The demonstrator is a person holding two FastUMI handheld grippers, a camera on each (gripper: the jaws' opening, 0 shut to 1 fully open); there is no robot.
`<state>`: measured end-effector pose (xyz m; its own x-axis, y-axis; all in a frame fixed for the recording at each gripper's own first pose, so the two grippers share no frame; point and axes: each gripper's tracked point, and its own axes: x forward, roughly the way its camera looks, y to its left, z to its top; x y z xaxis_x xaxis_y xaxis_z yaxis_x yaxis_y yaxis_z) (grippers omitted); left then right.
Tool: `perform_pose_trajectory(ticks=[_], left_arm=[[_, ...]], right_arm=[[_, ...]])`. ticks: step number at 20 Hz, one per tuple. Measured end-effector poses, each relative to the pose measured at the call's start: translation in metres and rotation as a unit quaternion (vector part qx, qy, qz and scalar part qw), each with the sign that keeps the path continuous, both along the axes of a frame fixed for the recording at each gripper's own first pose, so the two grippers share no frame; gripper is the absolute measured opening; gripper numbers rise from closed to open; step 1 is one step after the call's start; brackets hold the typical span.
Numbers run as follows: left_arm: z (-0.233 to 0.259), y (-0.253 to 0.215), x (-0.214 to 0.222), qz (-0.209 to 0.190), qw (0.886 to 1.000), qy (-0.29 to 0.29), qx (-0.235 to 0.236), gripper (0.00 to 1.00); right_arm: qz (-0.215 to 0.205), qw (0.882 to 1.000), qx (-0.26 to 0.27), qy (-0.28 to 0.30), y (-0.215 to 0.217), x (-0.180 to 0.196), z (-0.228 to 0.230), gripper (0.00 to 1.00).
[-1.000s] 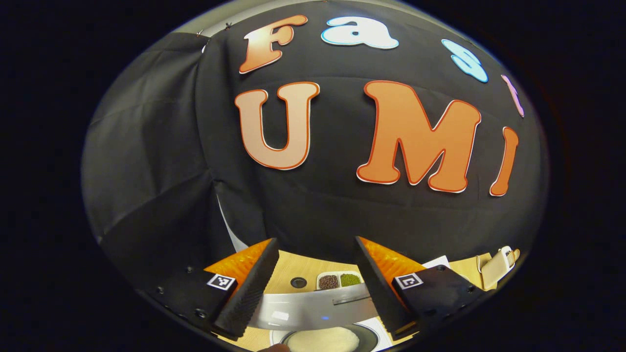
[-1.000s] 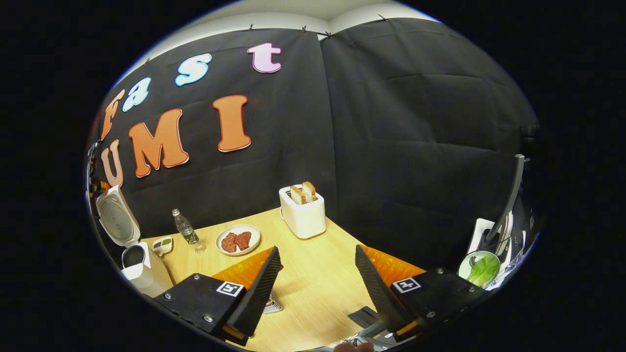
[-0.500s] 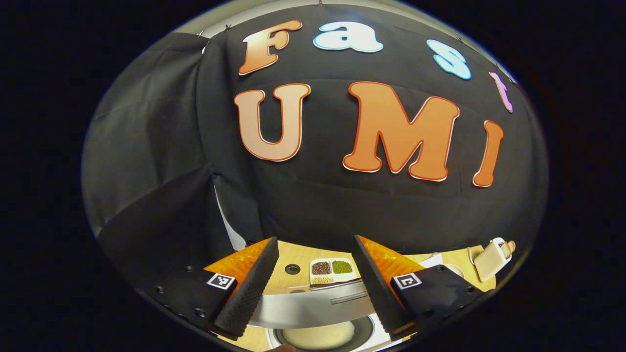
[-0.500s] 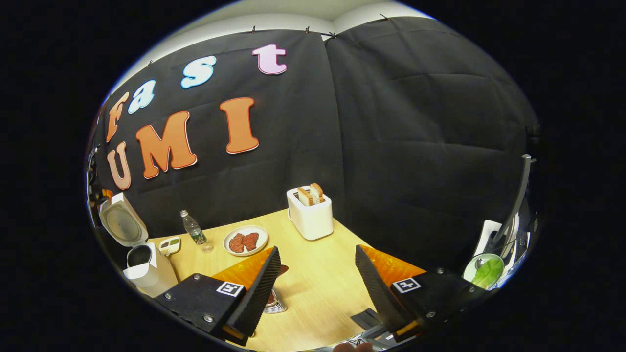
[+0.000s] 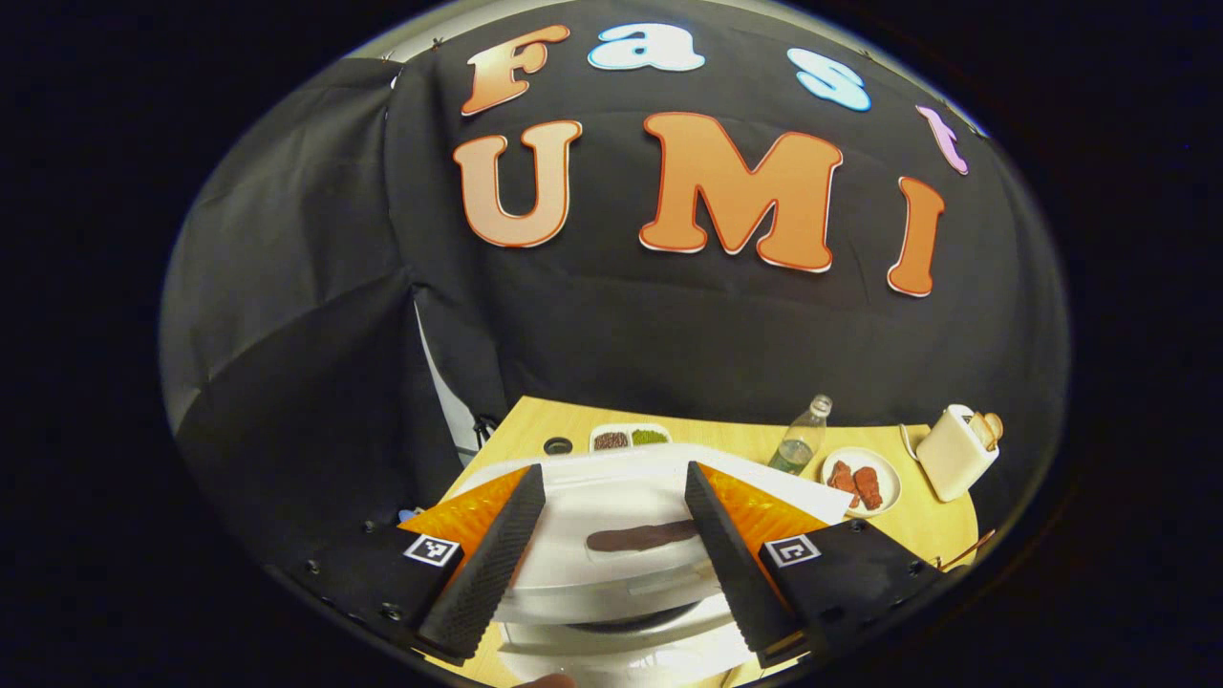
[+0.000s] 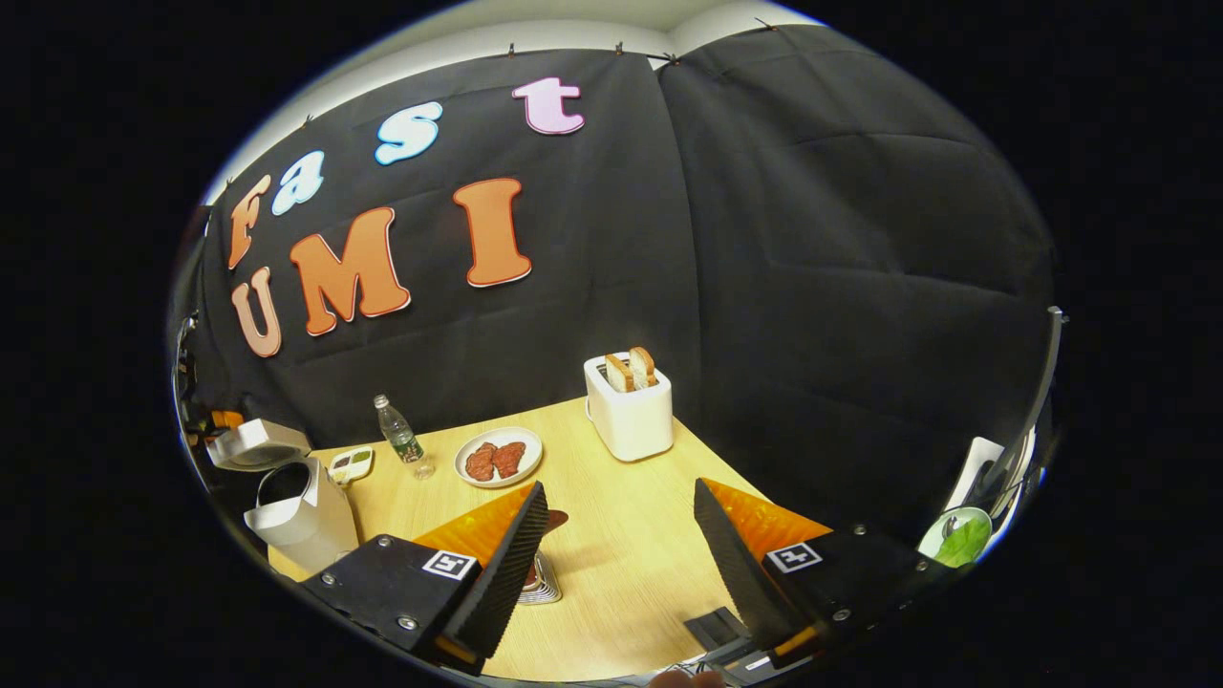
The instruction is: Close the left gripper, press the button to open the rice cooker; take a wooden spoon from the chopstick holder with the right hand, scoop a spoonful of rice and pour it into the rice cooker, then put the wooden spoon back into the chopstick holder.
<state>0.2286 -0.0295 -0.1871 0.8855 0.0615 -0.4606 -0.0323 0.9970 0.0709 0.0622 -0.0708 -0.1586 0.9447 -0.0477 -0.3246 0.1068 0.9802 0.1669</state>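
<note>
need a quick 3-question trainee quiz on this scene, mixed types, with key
1. True or false: the left tongs and the right tongs are both shut.
2. What stands in the slots of the white box-shaped toaster? A) two bread slices B) a bottle C) nothing
3. Fill in: in the right gripper view, between the clear plastic water bottle and the toaster lies a white round ___ of red meat pieces.
Key: 1 false, both stand open with nothing between the fingers. 2 A. 3 plate.
</note>
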Motion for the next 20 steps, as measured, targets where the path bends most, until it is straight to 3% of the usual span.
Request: perform_pose_trajectory(ticks=[9, 20], left_arm=[[-0.06, -0.001, -0.026, 0.028, 0.999, -0.023, 0.011, 1.0], [-0.086, -0.001, -0.028, 0.041, 0.999, -0.01, 0.016, 1.0]], right_arm=[[0.038, 0.999, -0.016, 0.023, 0.005, 0.005, -0.02, 0.95], [0.054, 0.998, -0.016, 0.034, 0.006, 0.013, -0.031, 0.95]])
